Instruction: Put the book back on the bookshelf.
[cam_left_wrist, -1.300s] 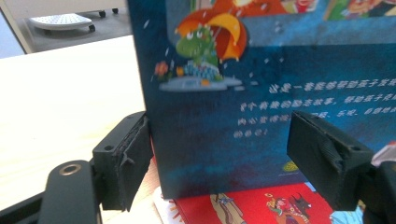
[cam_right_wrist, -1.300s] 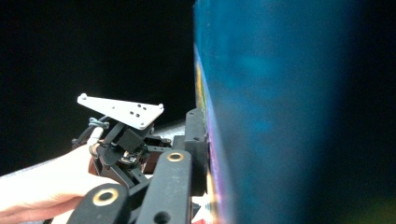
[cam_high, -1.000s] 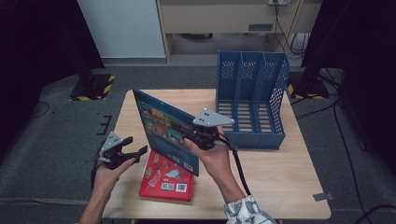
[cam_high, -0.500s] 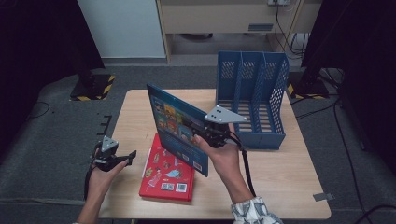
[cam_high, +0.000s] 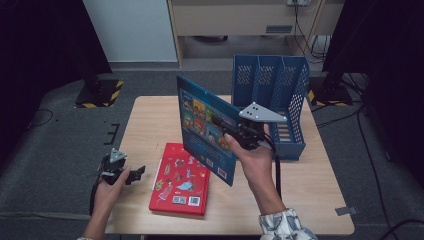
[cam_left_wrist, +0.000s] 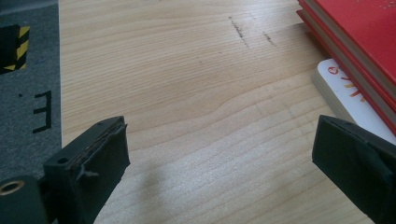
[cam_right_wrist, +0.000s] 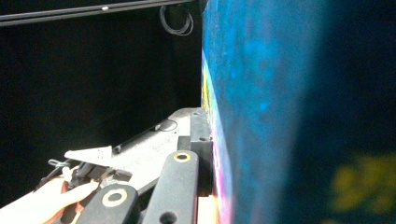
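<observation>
Since the earlier frame, right tongs (cam_high: 239, 136), pinching the blue book (cam_high: 206, 127), are lifting it toward the file rack (cam_high: 280, 95); left tongs (cam_high: 131, 173), just spreading, are hovering empty beside the red book (cam_high: 181, 178) on the counter (cam_high: 150, 120).

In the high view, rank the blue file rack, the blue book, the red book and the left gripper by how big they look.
1. blue file rack, largest.
2 and 3. blue book and red book look alike; the blue one is raised nearer the camera and tilted, so I won't rank them.
4. left gripper, smallest.
</observation>
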